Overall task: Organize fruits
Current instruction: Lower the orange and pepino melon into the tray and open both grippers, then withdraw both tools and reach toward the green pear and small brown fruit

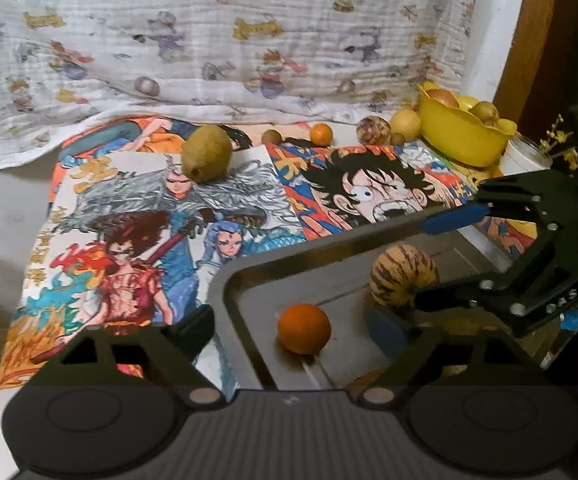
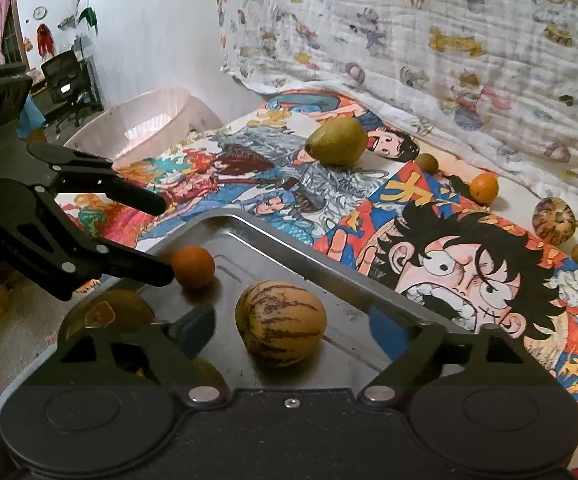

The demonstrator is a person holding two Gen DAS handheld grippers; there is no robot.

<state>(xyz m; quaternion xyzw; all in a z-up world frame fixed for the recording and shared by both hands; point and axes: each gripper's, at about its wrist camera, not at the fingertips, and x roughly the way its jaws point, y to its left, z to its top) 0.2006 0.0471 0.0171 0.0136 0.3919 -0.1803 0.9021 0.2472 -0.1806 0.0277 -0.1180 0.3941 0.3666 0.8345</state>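
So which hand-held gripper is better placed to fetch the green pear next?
Left, probably. The green pear lies on the left of the mat, on the left hand-held gripper's side. The right hand-held gripper is open over the striped melon in the tray.

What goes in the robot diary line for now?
left gripper open | right gripper open | orange, striped melon on tray

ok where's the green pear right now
The green pear lies on the comic-print cloth, beyond the metal tray's far corner and left of the small loose orange; in the right wrist view it sits top centre.
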